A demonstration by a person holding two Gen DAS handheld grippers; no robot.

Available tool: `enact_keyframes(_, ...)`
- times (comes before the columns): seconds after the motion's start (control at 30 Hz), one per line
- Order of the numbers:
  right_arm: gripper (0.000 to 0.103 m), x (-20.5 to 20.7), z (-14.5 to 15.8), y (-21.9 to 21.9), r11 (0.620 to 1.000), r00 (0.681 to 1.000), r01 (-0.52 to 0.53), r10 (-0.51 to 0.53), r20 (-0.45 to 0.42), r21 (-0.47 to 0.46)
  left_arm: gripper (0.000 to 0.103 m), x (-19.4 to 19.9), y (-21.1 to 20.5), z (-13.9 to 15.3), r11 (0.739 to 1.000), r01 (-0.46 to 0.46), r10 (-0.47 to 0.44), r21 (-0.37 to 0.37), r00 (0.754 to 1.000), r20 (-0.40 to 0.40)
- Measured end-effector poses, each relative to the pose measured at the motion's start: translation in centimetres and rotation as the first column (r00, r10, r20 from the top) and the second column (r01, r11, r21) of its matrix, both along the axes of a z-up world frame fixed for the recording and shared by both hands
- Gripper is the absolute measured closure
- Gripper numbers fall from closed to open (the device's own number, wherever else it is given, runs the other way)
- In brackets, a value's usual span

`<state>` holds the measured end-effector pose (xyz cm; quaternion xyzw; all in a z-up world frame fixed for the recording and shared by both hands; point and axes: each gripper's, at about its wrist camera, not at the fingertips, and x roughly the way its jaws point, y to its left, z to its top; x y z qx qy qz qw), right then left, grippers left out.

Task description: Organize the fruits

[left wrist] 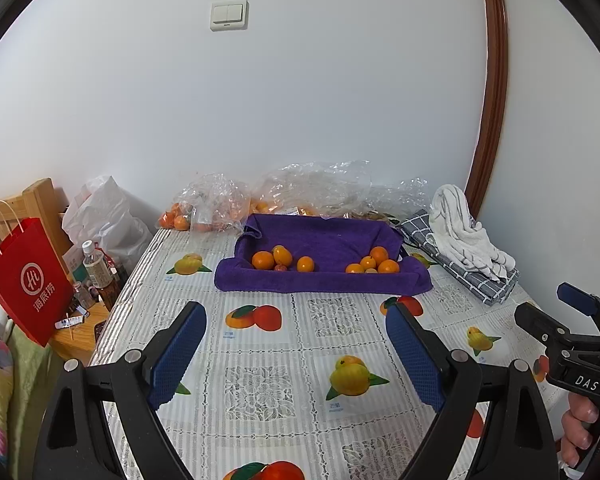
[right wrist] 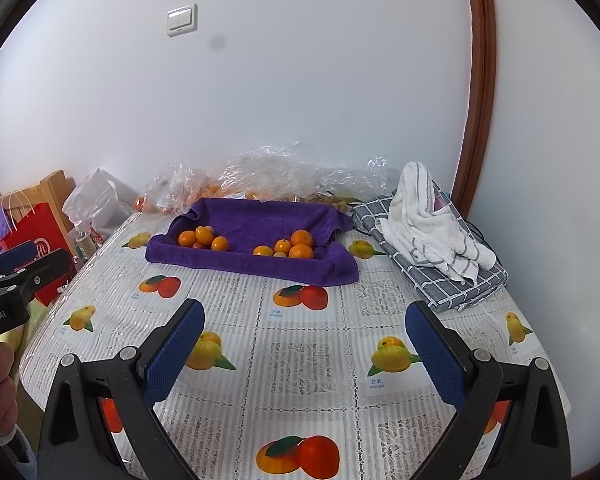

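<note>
On the desk (left wrist: 300,400), a purple towel (left wrist: 320,276) lies near the far edge with its sides turned up like a tray, likely so the round fruit cannot roll away. Inside it, one bunch of oranges (left wrist: 278,261) sits at the left end and another bunch (left wrist: 374,264) at the right end. The left tool (left wrist: 296,328) and the right tool (right wrist: 304,326) both hang wide open over the near edge, holding nothing, well apart from the fruit.
</note>
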<state>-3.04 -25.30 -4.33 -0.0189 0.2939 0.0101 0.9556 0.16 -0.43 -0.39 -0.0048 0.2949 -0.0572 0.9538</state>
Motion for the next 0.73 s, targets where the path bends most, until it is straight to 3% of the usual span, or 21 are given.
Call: enact_keyframes(0.73, 0.004, 1.5, -1.1, 0.3, 1.000, 1.000, -0.008, 0.008, -0.014, -0.001, 0.012, 1.8, 0.6, -1.3, 1.000, 0.002, -0.002, 0.013, 1.000, -0.019)
